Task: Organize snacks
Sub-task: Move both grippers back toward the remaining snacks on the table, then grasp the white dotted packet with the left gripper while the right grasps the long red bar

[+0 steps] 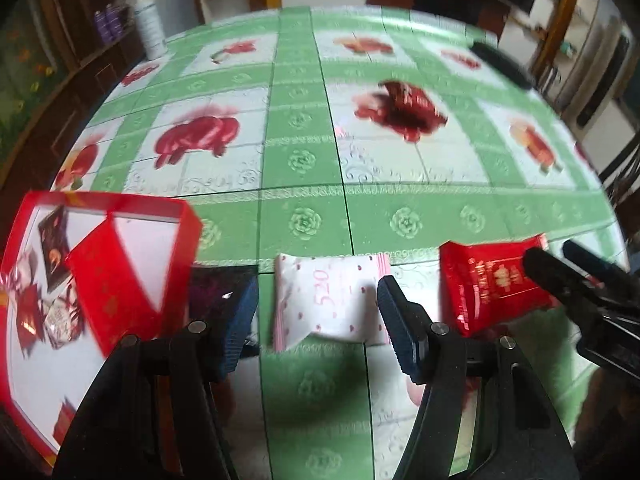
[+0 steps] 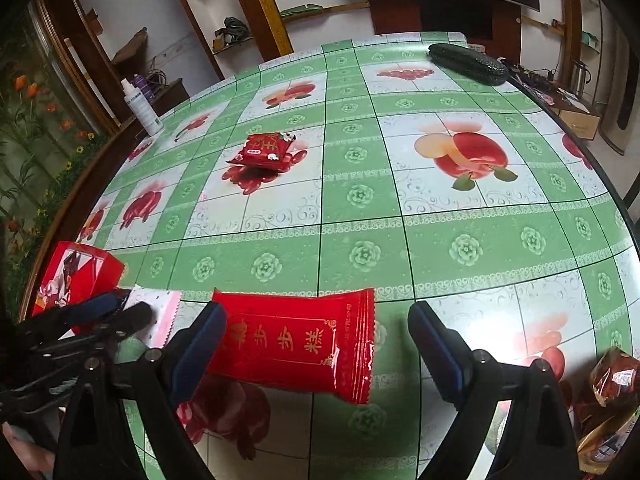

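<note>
So far the sorting looks only partly done, judging by what lies loose. The red box [image 1: 100,280], open at the near left of the table [image 1: 304,168], already holds several snacks: a dark wrapper near its far wall, a large red packet leaning against its right side, and a few red and clear-wrapped sweets toward its left edge, too blurred to count. Just right of the box lies a white dotted packet [image 1: 328,300], flat on the table between the fingers of the left claw [image 1: 316,316], which stands wide open and grips nothing. Further right of the box is a red cake packet [image 2: 296,344], lying between the spread fingers of the right claw [image 2: 316,344]; its left pad is at or near the packet's edge, but the claw is not closed on it. Well beyond the box, toward the middle of the table, a small red snack [image 2: 262,152] waits, and at the near right corner some brown wrapped snacks [image 2: 616,380] sit loose. At least four items seem left to gather. A white bottle [image 2: 140,108] and a dark case [image 2: 468,62] stand at the far edges.
</note>
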